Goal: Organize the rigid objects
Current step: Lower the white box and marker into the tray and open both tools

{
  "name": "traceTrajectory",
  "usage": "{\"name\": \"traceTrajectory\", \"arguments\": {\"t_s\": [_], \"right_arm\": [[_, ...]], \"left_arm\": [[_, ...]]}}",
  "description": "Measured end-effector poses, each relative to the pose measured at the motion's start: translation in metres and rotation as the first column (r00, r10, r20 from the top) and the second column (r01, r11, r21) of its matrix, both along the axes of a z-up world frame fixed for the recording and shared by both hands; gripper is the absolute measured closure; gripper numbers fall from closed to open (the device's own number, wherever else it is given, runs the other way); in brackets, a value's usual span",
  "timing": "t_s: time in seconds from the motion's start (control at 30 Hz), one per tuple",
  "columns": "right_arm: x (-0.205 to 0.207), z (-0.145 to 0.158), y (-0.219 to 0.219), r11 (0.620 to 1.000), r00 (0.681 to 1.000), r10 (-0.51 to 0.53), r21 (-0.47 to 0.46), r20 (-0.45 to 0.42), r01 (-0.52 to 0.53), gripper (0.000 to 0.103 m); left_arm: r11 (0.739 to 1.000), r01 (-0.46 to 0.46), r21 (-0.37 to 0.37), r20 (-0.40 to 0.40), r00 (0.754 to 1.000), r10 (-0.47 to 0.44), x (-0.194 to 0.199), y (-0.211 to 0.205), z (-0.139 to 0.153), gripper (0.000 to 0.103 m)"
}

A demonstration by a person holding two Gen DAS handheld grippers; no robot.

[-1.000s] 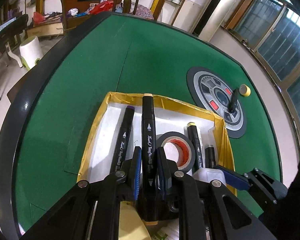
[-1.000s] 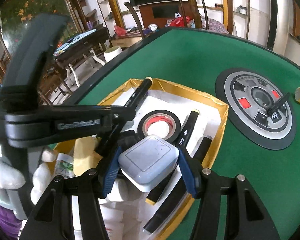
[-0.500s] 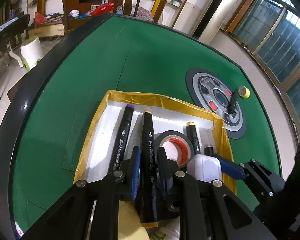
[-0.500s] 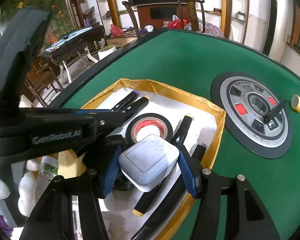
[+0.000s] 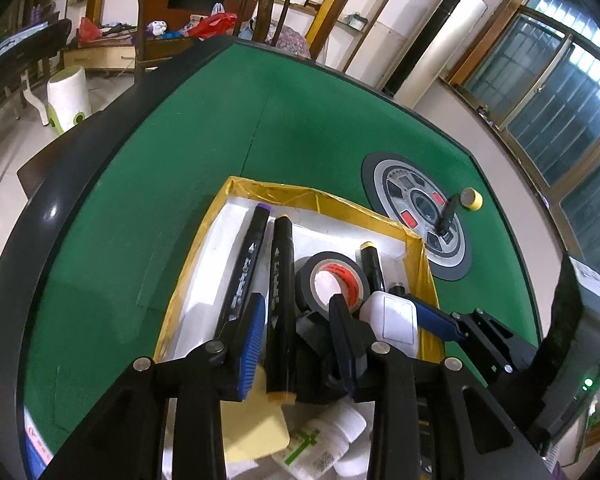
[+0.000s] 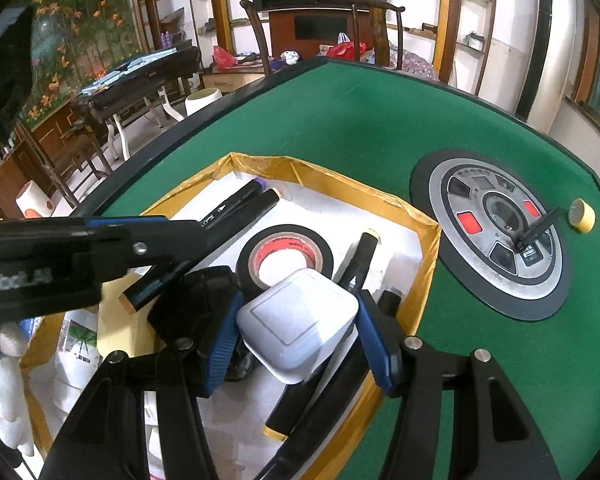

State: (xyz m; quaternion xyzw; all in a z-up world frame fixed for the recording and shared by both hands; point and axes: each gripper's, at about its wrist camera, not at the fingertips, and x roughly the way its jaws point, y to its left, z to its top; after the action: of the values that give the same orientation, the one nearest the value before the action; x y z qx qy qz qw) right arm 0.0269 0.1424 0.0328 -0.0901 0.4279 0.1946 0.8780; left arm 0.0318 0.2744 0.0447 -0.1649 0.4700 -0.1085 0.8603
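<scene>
I am looking down my left gripper and its jaws are opening around a black marker with a tan cap; the marker is lying between the blue pads, no longer pinched, just beside a purple-capped marker in the tray. My right gripper is pinching a white square box between its jaws, holding it tilted above the tray's right half, over two more black markers lying near the right wall. Both grippers are pointing steeply down into the tray and crowding its near end, where a white bottle and a yellow pad are filling the floor. A roll of black tape with a red core is sitting flat in the middle, touching or nearly touching the tan-capped marker; I cannot tell which. Free floor is showing along the tray's left side and its far end, inside the yellow taped walls. Beyond the far wall the green table is running open to its black rim. To the right a round grey control panel is set into the felt, with a small yellow roll at its far right edge.
</scene>
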Motion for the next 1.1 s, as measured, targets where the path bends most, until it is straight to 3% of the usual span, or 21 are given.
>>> {"name": "traceTrajectory", "arguments": {"t_s": [0.1,0.23,0.4,0.5,1.1], "right_arm": [[-0.004,0.000,0.002,1.000,1.000,0.003,-0.022,0.017,-0.003,0.047],[-0.005,-0.001,0.004,0.999,0.999,0.003,-0.042,0.034,-0.002,0.047],[-0.006,0.000,0.004,0.999,0.999,-0.006,-0.053,0.041,0.008,0.047],[-0.010,0.002,0.006,0.998,0.999,-0.003,-0.066,0.049,0.006,0.047],[-0.057,0.024,0.007,0.991,0.982,0.048,-0.132,0.181,-0.024,0.046]], "left_arm": [[1.000,-0.016,-0.018,0.018,1.000,0.016,-0.011,0.005,0.004,0.069],[0.998,-0.057,-0.029,0.049,0.997,0.059,-0.028,0.014,0.008,0.056],[0.994,-0.098,-0.042,0.068,0.993,0.101,-0.044,0.025,0.010,0.056],[0.992,-0.114,-0.054,0.056,0.992,0.117,-0.050,0.029,0.005,0.047],[0.976,-0.196,-0.094,0.032,0.979,0.200,-0.083,0.042,-0.004,0.047]]}}
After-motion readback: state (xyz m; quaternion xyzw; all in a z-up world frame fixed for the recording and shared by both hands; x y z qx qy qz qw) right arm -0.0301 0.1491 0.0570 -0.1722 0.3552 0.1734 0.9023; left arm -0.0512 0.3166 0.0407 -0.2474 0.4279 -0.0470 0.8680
